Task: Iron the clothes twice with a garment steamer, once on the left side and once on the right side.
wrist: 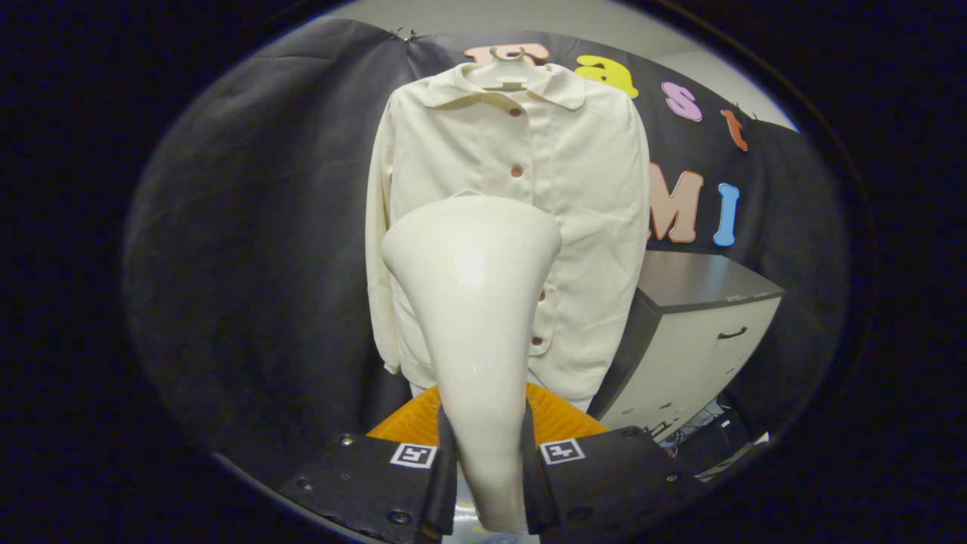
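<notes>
While my claw (pixel 487 472) grips the steamer (pixel 474 317) by its narrow handle, both fingers (pixel 442 476) press against the handle's sides, closed down to just its width, one on the left and one on the right. Steamer rises from between the fingers and widens into a broad, rounded cream head, glossy, with a bright glare spot near the middle of the head. Head stands upright, leaning slightly away from me. Beyond it hangs the shirt (pixel 582 196), cream, long-sleeved, collared, on a pale hanger (pixel 508 72) against the dark cloth wall (pixel 249 227). Reddish-brown buttons (pixel 517 171) run down the shirt's front; the steamer head covers the lower middle of that row, sitting somewhat toward the shirt's left half. Whether the head touches the cloth of the shirt I cannot tell. Sleeves hang straight at both sides, left cuff ending near the shirt's hem. Just ahead of the fingers, low behind the handle, an orange ribbed thing (pixel 555 419) shows on both sides; what it is I cannot tell. To the right, beyond the shirt's right sleeve, stands a cabinet (pixel 699 340) with a dark top and pale front, a small dark handle (pixel 731 332) on its drawer. Some cables lie low near its base.
</notes>
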A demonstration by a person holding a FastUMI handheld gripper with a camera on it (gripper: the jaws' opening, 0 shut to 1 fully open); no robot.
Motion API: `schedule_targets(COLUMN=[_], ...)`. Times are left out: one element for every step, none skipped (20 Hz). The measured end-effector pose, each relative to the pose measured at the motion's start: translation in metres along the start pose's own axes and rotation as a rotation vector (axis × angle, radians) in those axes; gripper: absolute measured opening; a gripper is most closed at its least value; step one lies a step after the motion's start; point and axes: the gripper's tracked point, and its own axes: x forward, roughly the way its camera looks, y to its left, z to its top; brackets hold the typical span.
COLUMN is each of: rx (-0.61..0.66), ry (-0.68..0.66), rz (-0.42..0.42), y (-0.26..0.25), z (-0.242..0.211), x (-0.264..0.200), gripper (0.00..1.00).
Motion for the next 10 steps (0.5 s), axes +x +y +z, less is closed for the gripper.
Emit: schedule_targets(rx=[-0.005, -0.008, -0.005, 0.002, 0.009, 0.014, 0.02, 0.027, 0.032, 0.03], ry=[-0.016, -0.037, -0.056, -0.068, -0.069, -0.077, -0.089, -0.099, -0.109, -0.117], rz=[-0.003, -0.007, -0.017, -0.029, -0.037, -0.047, -0.057, -0.063, -0.067, -0.072], y=[-0.006, -0.013, -0.02, -0.03, -0.038, -0.046, -0.054, -0.062, -0.068, -0.075], z=[0.009, 0.021, 0.031, 0.039, 0.046, 0.055, 0.065, 0.076, 0.085, 0.096], x=[-0.002, -0.004, -0.004, -0.002, 0.001, 0.004, 0.007, 0.012, 0.017, 0.024], gripper=[0.36, 0.36, 0.36, 0.35, 0.35, 0.35, 0.35, 0.36, 0.36, 0.36])
